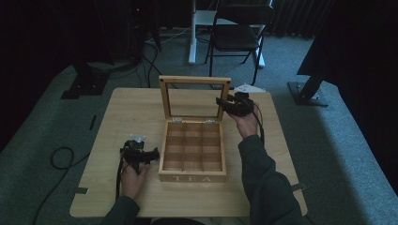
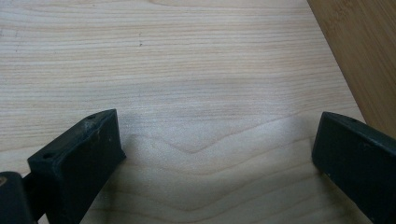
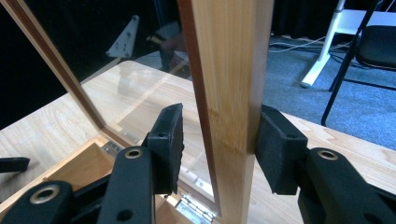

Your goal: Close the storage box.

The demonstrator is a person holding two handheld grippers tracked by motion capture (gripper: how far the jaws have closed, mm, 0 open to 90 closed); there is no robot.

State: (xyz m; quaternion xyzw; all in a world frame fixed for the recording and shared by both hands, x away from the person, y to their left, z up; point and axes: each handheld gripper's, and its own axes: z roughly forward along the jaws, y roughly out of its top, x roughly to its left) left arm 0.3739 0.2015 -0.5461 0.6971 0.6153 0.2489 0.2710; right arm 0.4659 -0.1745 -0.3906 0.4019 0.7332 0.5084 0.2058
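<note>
With the tea box (image 1: 192, 154) mid-worktop (image 1: 126, 108), the right gripper's (image 3: 219, 140) fingers seemingly clench its upright lid (image 3: 229, 93); next, swing it shut. Left gripper (image 2: 219, 154) rests released.

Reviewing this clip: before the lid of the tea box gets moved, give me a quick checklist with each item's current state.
1. Right gripper astride the side rail of the lid: ok.
2. Both pads pressing the rail: cannot tell; one pad touches, the other seems slightly off.
3. Lid upright, hinges intact: ok.
4. Compartments of the tea box free of items: ok.
5. Left gripper open on the table, clear of the box: ok.
</note>
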